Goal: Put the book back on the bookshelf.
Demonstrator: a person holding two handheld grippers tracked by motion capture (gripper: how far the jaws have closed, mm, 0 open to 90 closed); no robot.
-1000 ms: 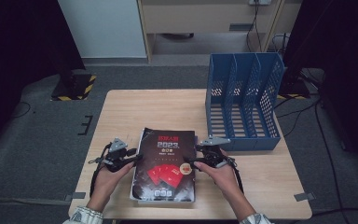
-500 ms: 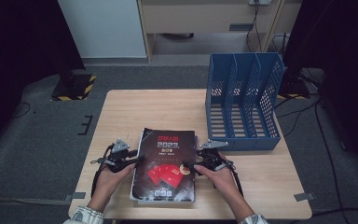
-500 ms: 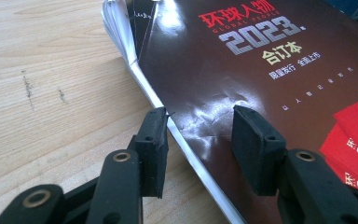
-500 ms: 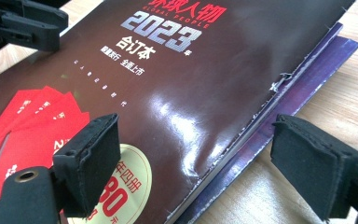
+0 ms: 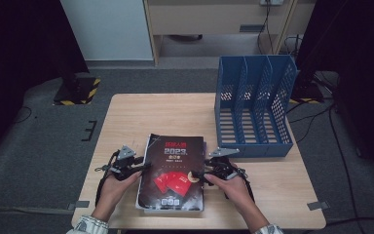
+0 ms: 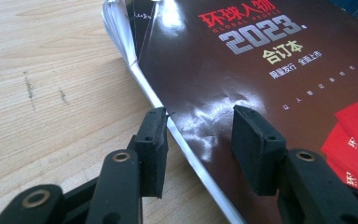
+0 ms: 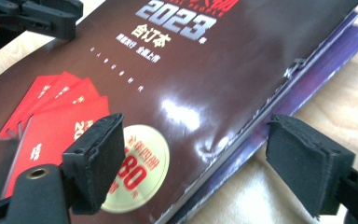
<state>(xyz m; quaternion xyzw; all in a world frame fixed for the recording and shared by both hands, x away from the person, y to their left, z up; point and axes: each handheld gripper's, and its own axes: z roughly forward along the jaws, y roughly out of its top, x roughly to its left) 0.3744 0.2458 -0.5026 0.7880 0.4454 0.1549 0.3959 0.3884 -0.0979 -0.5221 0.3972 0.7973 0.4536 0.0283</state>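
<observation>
While lying flat on the bench (image 5: 141, 112), near its front edge, the book (image 5: 173, 173) is facing cover up. Sitting well left of the blue rack (image 5: 253, 107), which is standing at the bench's back right.

Left gripper (image 5: 126, 165) hovering at the book's left edge, about halfway along it. Fingers (image 6: 151, 149) standing apart and straddling that edge: one outside the book over the bare wood, the other over the dark cover, neither pressing on the pages.

Right gripper (image 5: 219, 168) waiting at the book's right edge, level with the round gold sticker (image 7: 137, 172). Fingers (image 7: 307, 161) gaping wide, having just been closing a little, with the book's edge between them: one over the cover beside the red cards (image 7: 56, 112), the other outside the book above the wood. Not clamping anything.
</observation>
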